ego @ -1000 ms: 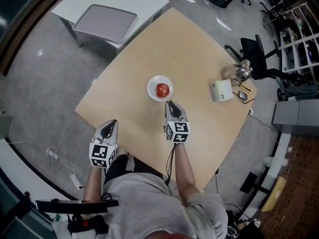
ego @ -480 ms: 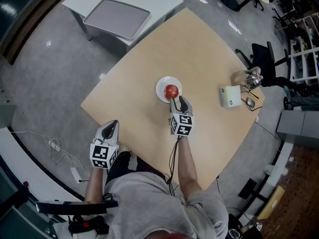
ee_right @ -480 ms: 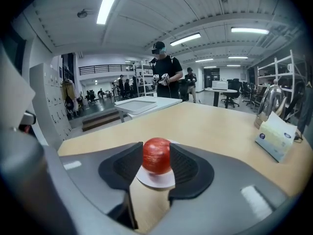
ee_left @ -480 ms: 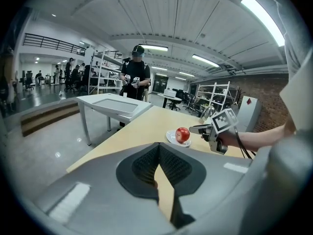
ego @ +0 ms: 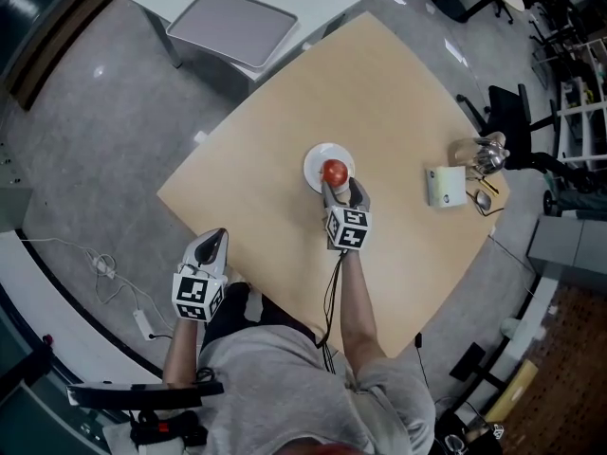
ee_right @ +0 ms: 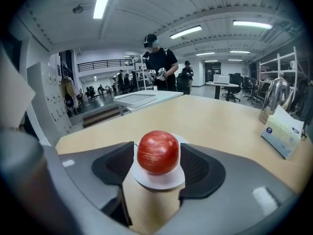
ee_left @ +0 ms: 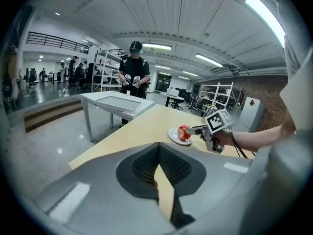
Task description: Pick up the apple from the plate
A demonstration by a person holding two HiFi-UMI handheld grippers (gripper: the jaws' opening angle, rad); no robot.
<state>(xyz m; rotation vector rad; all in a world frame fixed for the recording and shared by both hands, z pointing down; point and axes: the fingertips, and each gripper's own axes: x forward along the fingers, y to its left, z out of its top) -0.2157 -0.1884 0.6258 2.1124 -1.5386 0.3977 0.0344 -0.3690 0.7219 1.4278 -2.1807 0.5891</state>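
Observation:
A red apple (ego: 334, 171) sits on a small white plate (ego: 316, 159) in the middle of the wooden table (ego: 398, 93). My right gripper (ego: 339, 187) is at the plate's near side, open. Its jaws have just been opening and now stand one on each side of the apple (ee_right: 158, 152), close to it without pressing. The plate (ee_right: 157, 181) shows under the apple between the pads. My left gripper (ego: 217, 235) hangs shut and empty over the table's near left edge, well away from the plate. In the left gripper view the apple (ee_left: 184, 132) and the right gripper (ee_left: 196, 129) show in the distance.
A tissue box (ego: 446, 186) and a metal kettle (ego: 477, 153) stand at the table's right corner. A white side table with a grey tray (ego: 232, 27) is beyond the far left edge. An office chair (ego: 507, 112) stands at the right. A person (ee_right: 159, 65) stands far off.
My right gripper has moved forward and down to the plate, and its jaws have opened around the apple. The left gripper has hardly moved.

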